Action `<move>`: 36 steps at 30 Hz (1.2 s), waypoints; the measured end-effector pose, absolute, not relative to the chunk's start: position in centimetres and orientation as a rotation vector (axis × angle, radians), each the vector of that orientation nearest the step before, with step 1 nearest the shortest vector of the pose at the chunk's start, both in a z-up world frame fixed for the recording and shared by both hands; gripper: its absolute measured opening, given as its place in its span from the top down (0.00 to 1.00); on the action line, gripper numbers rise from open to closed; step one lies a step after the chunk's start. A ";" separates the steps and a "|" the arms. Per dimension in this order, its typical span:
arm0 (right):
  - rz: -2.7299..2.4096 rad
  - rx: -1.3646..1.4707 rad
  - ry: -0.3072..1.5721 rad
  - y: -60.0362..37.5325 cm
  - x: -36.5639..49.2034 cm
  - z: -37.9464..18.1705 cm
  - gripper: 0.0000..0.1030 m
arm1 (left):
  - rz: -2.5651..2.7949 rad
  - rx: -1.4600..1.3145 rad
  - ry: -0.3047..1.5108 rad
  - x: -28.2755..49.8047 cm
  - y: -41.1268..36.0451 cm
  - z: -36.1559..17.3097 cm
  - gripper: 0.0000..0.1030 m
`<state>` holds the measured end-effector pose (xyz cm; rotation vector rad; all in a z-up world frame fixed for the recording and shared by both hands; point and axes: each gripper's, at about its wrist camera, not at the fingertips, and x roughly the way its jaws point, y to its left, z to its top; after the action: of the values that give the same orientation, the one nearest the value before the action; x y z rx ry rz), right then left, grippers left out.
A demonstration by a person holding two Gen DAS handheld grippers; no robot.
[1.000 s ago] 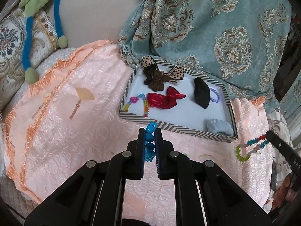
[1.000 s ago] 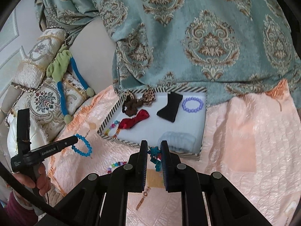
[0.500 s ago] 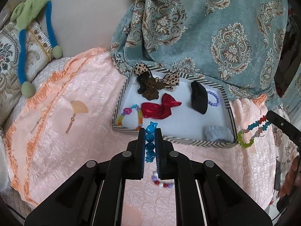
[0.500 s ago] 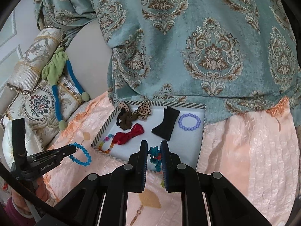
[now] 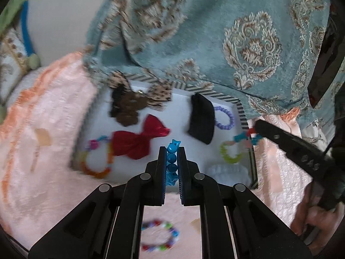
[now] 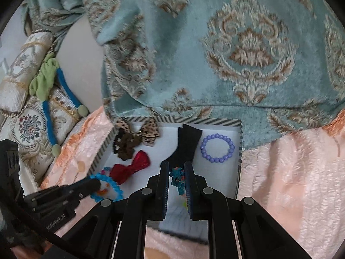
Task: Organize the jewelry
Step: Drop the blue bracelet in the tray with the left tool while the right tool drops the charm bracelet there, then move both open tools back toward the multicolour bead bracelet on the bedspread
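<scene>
round blue beads point(image 5: 172, 157), striped tray rim point(image 5: 242, 112)

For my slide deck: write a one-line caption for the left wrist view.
Left gripper carries a blue bead bracelet over the striped-rim white tray of bows and bracelets.

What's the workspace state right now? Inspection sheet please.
Surface: peach quilted bedspread.
Job's things: striped-rim tray holds purple bead bracelet, red bow, brown bow, leopard bow, black bow, rainbow bracelet; another multicolour bracelet lies loose on the bedspread.
Clutter: pale blue fabric item in the tray.
Grippers: left hand-held gripper shut on blue bead bracelet; right hand-held gripper shut on multicolour bead bracelet; both over the tray.
Cables: nothing seen.
Surroundings: teal damask blanket, embroidered cushions.
</scene>
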<state>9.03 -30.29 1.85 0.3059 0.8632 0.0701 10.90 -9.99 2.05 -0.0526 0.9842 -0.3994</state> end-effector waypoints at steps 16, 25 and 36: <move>-0.016 0.284 0.968 -32.9 10.6 -5.0 0.78 | -0.306 -0.009 1.074 13.8 -9.3 -4.7 0.90; 0.009 0.280 0.910 -30.8 6.0 -1.7 0.61 | -0.296 0.028 1.050 11.8 -8.9 -3.4 0.48; 0.000 0.244 0.882 -26.5 0.4 0.1 0.58 | -0.234 0.088 0.967 6.5 -6.8 -1.0 0.48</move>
<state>0.41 -26.53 0.08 0.2438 0.8815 0.0005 6.48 -6.77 -1.03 0.0877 0.9665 -0.2337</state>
